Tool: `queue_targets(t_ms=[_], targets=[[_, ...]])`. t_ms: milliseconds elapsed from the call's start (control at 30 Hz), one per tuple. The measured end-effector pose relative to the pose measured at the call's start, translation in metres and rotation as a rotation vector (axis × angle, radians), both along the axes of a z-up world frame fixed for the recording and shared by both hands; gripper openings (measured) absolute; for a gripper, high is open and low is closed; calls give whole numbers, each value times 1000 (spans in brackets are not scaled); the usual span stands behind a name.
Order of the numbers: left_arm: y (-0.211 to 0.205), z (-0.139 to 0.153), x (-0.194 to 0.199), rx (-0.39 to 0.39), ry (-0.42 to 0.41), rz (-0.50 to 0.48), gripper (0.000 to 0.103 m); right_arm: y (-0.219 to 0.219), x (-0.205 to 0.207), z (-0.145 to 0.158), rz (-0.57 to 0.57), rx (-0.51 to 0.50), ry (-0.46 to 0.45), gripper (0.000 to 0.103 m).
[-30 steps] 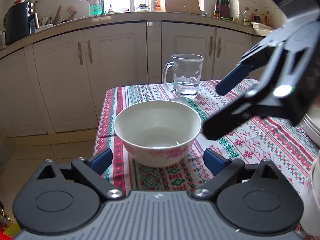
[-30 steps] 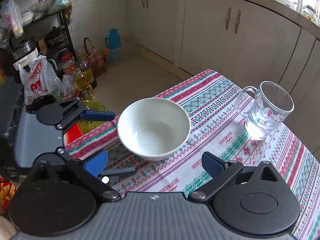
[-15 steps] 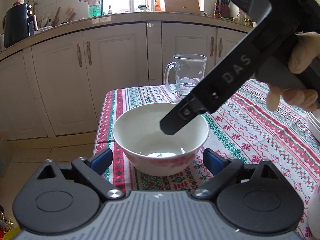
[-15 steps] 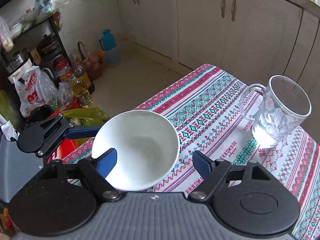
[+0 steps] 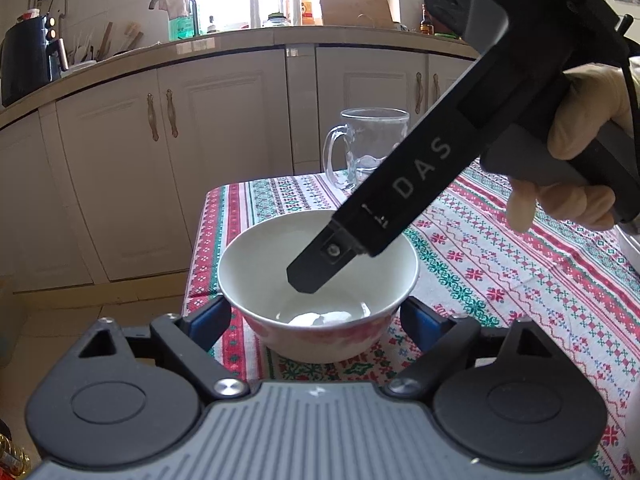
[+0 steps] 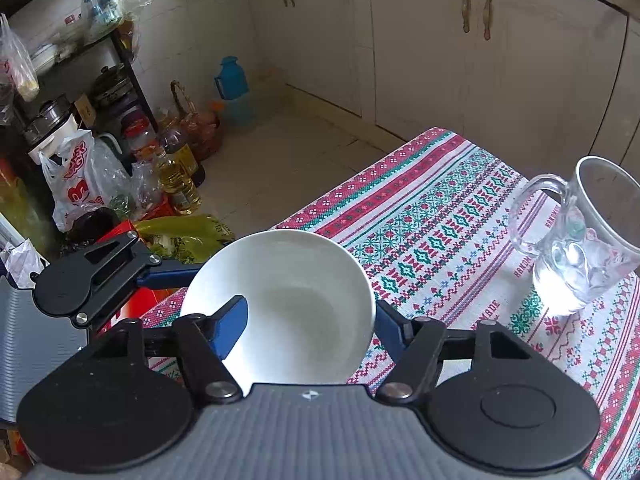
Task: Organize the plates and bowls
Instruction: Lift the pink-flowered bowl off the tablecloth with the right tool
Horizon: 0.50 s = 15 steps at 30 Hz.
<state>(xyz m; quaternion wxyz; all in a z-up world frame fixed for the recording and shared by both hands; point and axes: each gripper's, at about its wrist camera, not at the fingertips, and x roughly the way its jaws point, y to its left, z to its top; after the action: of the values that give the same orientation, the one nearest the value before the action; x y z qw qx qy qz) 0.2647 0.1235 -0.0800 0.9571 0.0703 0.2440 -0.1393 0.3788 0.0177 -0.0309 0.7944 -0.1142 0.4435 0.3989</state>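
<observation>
Since a second earlier, my right gripper (image 6: 308, 330) had come down over the white bowl (image 6: 280, 304) and clenched on its near wall, one finger inside, the other outside. Meanwhile my left gripper (image 5: 316, 316) was closing, its fingers (image 5: 210, 316) flanking the bowl's sides without, as far as I could tell, pressing yet. It sat near the corner of the cloth-covered surface (image 5: 500, 264), the glass mug (image 6: 576, 240) well apart. Little looked done (nothing stacked); lifting and placing remained.

The bowl (image 5: 318, 300) stands on the table (image 5: 520, 272) near its left edge; the glass mug (image 5: 368, 146) stands behind it, toward the far edge.
</observation>
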Motion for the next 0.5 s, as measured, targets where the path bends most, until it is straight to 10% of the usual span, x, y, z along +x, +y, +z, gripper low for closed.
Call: queue_targets(t_ms=[500], targets=[[5, 1, 0, -40, -1, -12, 91, 1, 1, 0, -7, 5, 12, 73]])
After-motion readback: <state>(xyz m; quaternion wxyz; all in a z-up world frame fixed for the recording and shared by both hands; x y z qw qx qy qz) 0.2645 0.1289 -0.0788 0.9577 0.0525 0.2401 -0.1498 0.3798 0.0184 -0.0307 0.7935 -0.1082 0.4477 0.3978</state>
